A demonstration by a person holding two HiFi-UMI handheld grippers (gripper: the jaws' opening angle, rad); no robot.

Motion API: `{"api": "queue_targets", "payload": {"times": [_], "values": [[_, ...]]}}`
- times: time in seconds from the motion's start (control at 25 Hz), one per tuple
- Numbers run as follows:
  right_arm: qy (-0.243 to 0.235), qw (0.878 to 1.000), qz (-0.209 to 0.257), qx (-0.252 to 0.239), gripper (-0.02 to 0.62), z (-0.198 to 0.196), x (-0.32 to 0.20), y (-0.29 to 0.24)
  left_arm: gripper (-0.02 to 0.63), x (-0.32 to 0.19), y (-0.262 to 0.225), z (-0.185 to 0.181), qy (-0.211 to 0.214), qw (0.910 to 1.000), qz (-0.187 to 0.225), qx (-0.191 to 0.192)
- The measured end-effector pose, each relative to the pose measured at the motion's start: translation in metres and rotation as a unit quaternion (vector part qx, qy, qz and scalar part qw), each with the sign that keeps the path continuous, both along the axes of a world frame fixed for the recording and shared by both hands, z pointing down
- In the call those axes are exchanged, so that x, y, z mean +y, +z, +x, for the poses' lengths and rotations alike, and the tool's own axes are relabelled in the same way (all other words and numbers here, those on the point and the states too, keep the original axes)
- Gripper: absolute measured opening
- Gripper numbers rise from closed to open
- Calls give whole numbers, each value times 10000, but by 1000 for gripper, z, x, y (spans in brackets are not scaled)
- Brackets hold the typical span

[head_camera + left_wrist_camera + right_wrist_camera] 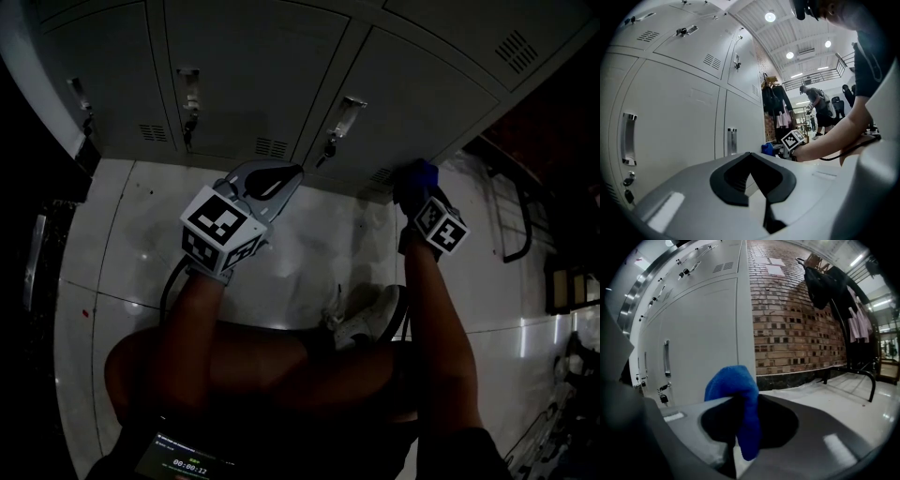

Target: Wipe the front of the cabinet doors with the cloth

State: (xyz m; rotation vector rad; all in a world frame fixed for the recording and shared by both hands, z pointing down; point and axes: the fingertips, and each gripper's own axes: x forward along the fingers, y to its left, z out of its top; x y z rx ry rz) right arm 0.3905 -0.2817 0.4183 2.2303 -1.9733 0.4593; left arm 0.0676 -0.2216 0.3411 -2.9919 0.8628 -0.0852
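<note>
Grey metal cabinet doors (253,75) run along the top of the head view, with handles and small padlocks. My right gripper (418,187) is shut on a blue cloth (417,175), held low at the bottom edge of the right-hand door; contact with it cannot be told. In the right gripper view the cloth (733,383) bulges out of the jaws (737,401), with a door (703,333) just to the left. My left gripper (272,180) hovers over the floor before the middle doors, shut and holding nothing (750,154). From it the cloth (767,149) shows far off.
White tiled floor (309,234) lies below the doors. A black clothes-rack foot (514,225) stands at the right beside a brick wall (797,324). The person's knees and a shoe (366,319) sit close under the grippers. Other people stand far off (818,105).
</note>
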Motion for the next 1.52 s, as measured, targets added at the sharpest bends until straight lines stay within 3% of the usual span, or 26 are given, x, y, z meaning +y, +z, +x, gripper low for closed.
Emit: {"api": "queue_targets", "payload": {"times": [0.24, 0.48, 0.68, 0.96, 1.2, 1.52], "values": [[-752, 9968, 191, 199, 77, -90, 1, -11, 0, -3, 1, -6, -80, 9999, -45, 50], [-1781, 9824, 297, 479, 77, -212, 3, -3, 0, -4, -12, -11, -151, 9996, 29, 246], [-2053, 9776, 284, 361, 77, -270, -13, 9, 0, -5, -18, -15, -188, 9991, 41, 375], [-1658, 9860, 125, 95, 77, -258, -46, 34, 0, -7, -20, -17, -191, 9987, 60, 467], [-1723, 9833, 56, 586, 77, -242, -49, 38, 0, -7, -16, -14, -156, 9991, 57, 392], [-1377, 9890, -12, 536, 77, -203, -47, 43, 0, -7, -14, -13, -132, 9992, 56, 364]]}}
